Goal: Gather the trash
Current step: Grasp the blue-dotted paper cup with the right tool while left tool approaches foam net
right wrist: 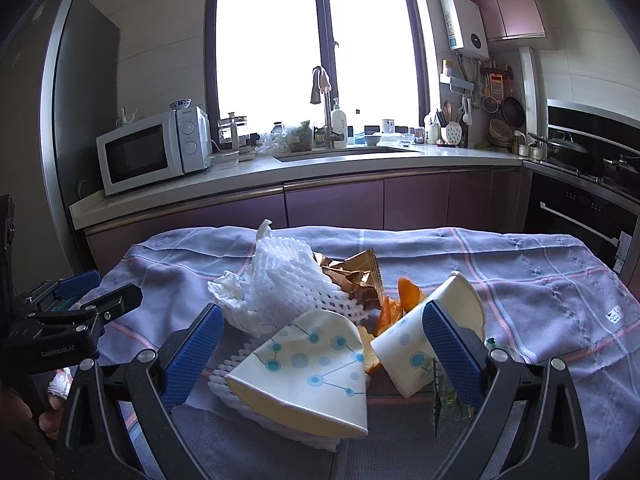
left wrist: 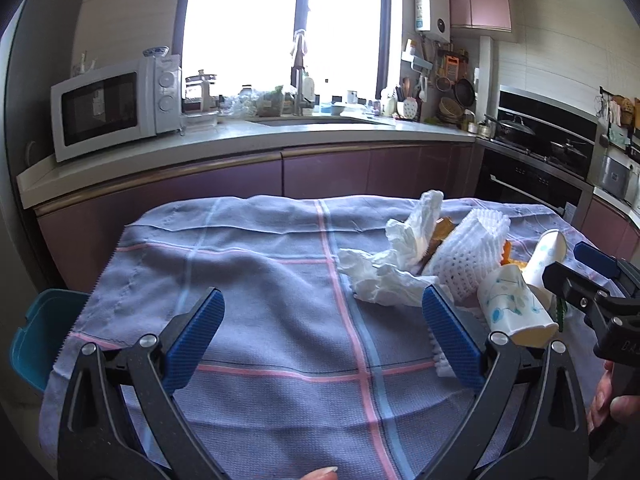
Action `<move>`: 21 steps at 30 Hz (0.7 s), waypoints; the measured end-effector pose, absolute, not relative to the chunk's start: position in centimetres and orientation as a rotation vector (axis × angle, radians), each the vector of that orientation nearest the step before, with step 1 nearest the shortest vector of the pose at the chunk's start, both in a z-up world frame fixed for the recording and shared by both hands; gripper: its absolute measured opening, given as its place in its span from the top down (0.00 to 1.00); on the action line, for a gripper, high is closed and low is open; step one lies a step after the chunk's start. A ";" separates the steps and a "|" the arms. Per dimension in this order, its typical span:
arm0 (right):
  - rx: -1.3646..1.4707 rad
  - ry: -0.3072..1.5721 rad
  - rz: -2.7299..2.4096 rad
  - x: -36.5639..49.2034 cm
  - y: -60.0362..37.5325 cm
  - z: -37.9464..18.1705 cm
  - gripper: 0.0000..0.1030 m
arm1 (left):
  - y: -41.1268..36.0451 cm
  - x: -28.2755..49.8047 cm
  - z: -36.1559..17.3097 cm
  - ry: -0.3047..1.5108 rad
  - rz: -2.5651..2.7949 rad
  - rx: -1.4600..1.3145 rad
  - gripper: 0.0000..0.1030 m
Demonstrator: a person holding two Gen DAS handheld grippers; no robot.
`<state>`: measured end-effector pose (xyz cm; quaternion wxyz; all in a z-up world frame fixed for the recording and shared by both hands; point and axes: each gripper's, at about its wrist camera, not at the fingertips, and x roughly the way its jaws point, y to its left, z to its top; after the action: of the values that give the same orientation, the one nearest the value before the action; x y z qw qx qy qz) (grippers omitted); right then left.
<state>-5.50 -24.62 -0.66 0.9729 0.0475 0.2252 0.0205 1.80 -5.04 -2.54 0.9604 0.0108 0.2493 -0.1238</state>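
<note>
left gripper (left wrist: 322,334): fingers spread wide apart, nothing between them, hovering over the bare lower-middle stretch of the cloth in the left wrist view. It also pokes in at the left edge of the right wrist view.

right gripper (right wrist: 322,346): jaws wide open too, sitting low over the trash pile. The blue pad (right wrist: 450,350) on the right side is right up against the tipped cup, but it isn't clamped on anything.

trash pile: all bunched together, right of centre in the left wrist view and dead centre in the right wrist view.

paper cups: two of them, white with blue dots, both lying on their sides. Near cup (right wrist: 308,372) is at lower centre, resting on flat foam netting. Second cup (right wrist: 424,340) is just to its right.

foam fruit net (right wrist: 292,284): white mesh sleeve, puffed up, behind the cups.

crumpled tissue (left wrist: 384,272): white, on the left side of the pile, touching the foam net.

gold wrapper (right wrist: 356,276): scrunched up right behind the net.

orange peel (right wrist: 408,294): a few bits between the wrapper and the cups.

green scrap (right wrist: 438,396): small leafy-looking thing at the second cup's base, can't tell what it is.

tablecloth (left wrist: 260,280): blue-grey with pink and light blue stripes, covers the whole table.

teal bin (left wrist: 42,332): at the left edge, beside the table and below its top.

background: microwave (left wrist: 116,110) at upper left, sink under the bright window.
</note>
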 end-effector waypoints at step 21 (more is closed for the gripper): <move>-0.042 0.599 0.097 -6.2 -24.1 -5.1 0.53 | -12.1 4.4 -7.6 0.751 -0.529 0.164 0.25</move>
<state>-6.22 -24.06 -5.09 0.9541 -0.0208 0.2951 0.0477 4.40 -12.13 -7.57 0.8933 0.0790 0.3618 -0.2549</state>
